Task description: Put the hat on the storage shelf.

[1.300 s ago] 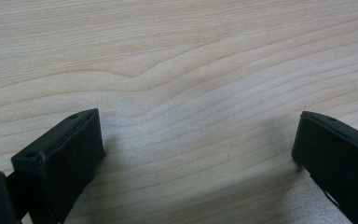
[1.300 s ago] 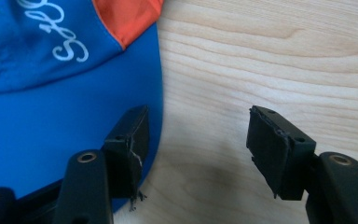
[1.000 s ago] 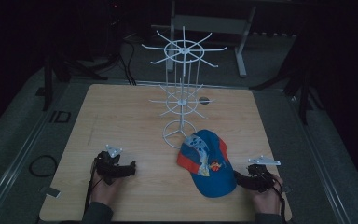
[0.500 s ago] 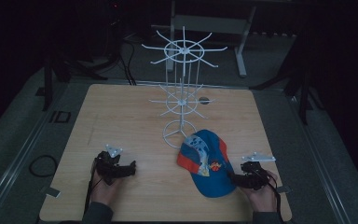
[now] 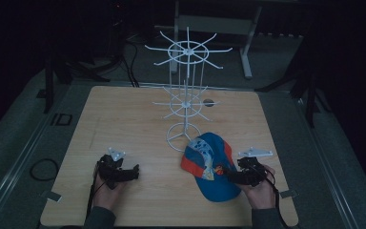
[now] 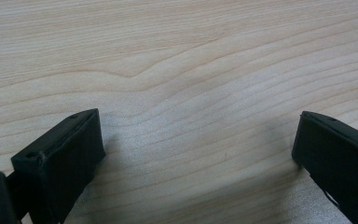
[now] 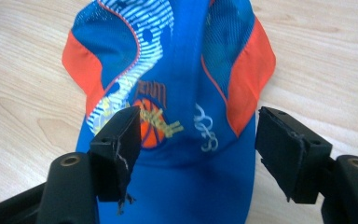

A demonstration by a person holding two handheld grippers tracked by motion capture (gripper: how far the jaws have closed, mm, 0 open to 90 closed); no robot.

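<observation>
Right gripper spread wide, straddling the cap. Looks light, floppy; best pinched at stiffer brim directly below. Left gripper agape, nothing between.

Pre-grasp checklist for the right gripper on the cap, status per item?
1. Right gripper open: ok, jaws spread wide.
2. Jaws astride the cap: ok, the front of the crown lies between them.
3. Cap flat on the table, free of the wire rack: cannot tell; in the high view its back edge lies right beside the rack's base ring.
4. Left gripper out of the way: ok, open over bare wood, well left of the cap.
5. Jaw pads sound: not ok, one right pad looks frayed.
</observation>
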